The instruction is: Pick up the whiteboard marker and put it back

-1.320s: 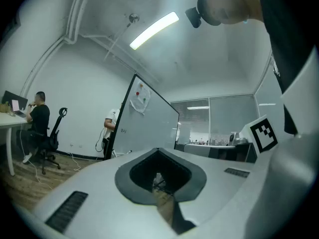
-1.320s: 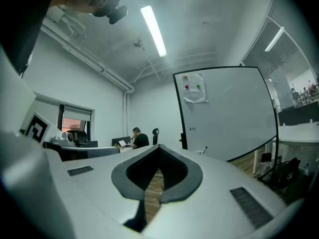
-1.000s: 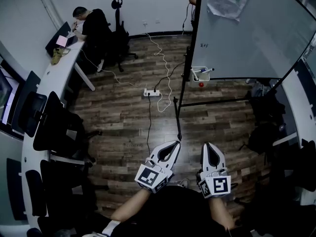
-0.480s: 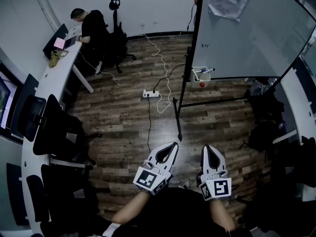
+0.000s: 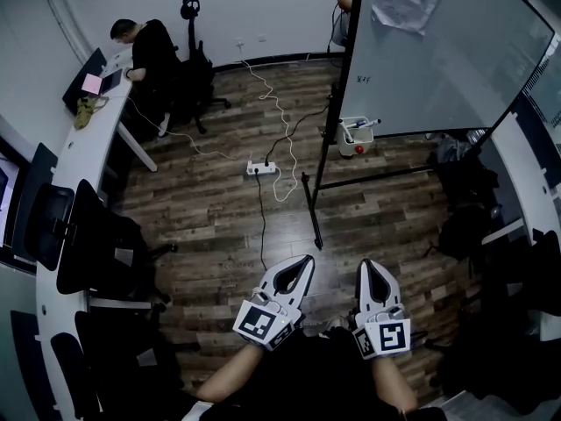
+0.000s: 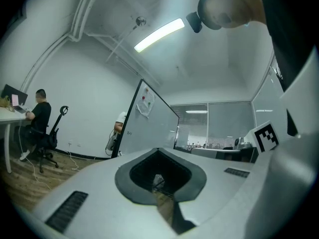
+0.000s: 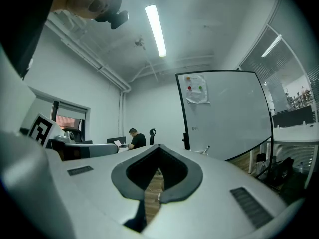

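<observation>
Left gripper [image 5: 306, 260] and right gripper [image 5: 369, 264] are closed and empty, well apart from the whiteboard [image 5: 438, 60], whose bin [image 5: 361, 139] holds a marker [image 5: 366, 124]; a power strip [image 5: 261, 168] with cables lies on the floor nearby.

I see dark plank flooring [image 5: 219, 222], white walls [image 5: 263, 11], a curved white desk [image 5: 92, 139] along the left wall, and one ceiling strip light [image 7: 155, 29].

Left gripper [image 5: 306, 259], right gripper [image 5: 367, 264] side by side, level, jaws together

Two grippers [image 5: 308, 258] [image 5: 368, 264], one whiteboard [image 5: 438, 60], one power strip [image 5: 258, 168], one seated person [image 5: 151, 49]
</observation>
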A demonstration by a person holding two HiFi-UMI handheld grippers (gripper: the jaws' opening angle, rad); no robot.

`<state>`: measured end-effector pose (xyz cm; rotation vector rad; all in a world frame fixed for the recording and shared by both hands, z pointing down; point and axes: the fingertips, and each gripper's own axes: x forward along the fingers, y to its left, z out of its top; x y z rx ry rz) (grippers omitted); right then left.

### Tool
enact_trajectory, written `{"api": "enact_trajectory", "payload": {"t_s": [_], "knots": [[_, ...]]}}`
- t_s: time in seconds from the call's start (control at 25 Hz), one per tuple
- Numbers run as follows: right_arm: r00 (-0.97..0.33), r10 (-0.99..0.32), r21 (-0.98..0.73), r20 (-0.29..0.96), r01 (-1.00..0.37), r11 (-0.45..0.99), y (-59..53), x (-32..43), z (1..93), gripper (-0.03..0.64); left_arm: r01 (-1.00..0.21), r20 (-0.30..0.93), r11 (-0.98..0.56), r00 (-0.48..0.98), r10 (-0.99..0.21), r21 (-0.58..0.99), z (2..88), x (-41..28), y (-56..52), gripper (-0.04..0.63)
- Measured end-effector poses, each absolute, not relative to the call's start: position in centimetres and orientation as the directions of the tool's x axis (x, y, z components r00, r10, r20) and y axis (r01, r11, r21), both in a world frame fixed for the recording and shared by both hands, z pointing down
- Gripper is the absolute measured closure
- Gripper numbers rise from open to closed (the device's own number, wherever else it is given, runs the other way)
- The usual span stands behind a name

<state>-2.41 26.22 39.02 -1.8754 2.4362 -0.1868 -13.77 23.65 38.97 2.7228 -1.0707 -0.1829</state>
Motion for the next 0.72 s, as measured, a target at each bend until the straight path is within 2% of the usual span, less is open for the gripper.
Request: {"api": "enact_trajectory", "payload": {"t_s": [0.24,0.72], "knots": [[-0.222,-0.975,-0.128,0.030,-0.968,0.216,25.7,-2.9,39.1,0.603,-0.630,-0.041,-0.733,0.751,-0.659,0.257,38.8,-14.3,23.0,0.588],[-0.237,-0.971,-0.137,0.030,-0.963,0.231,22.1,-1.8,39.8,0.603,-0.626,-0.040,-0.731,0.752,-0.658,0.271,39.8,-12.7,19.5,0.588]]}}
